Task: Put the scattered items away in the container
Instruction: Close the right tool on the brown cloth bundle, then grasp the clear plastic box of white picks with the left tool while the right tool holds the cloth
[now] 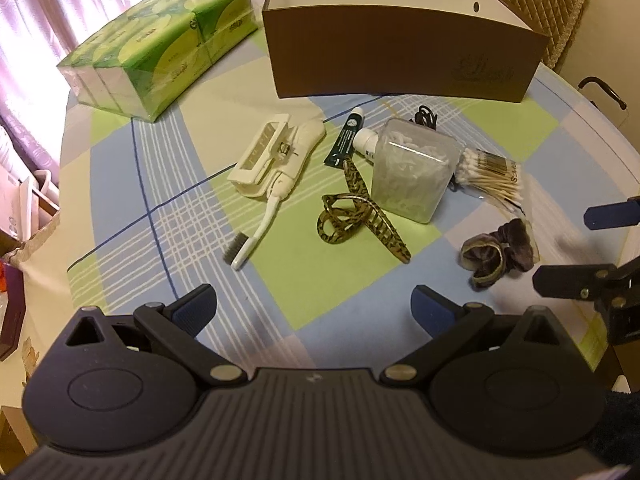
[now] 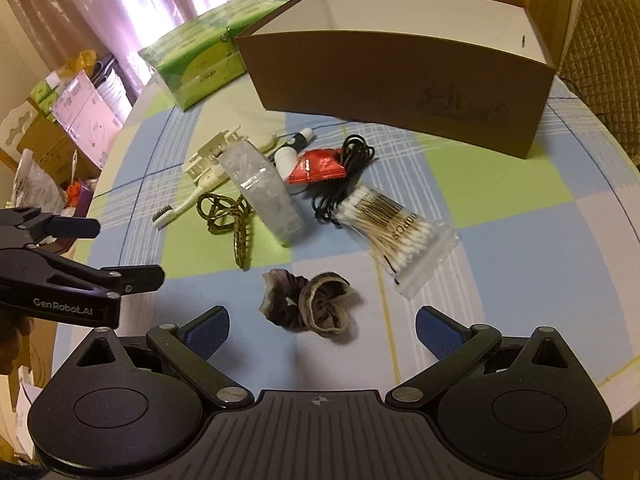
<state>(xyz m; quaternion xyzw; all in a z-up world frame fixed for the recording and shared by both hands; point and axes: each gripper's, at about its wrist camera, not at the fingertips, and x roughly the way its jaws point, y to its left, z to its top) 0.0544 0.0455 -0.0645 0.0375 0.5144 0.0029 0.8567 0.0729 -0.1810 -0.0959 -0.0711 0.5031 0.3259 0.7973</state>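
Both grippers hover over the table, jaws wide, holding nothing: left gripper (image 1: pixel 314 312), right gripper (image 2: pixel 322 330). Brown box (image 2: pixel 400 92) stands open at the far edge. Clutter lies in front of it: scrunchie (image 2: pixel 310 308) nearest the right gripper, swab bag (image 2: pixel 394 232), clear case (image 1: pixel 412 168), hair clip (image 1: pixel 360 216), toothbrush (image 1: pixel 256 236), black cable (image 2: pixel 348 172).

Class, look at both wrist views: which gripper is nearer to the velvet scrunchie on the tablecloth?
Right. The right gripper faces the scrunchie directly, jaws open just short of it. The left gripper hovers further off, with the scrunchie to its right.
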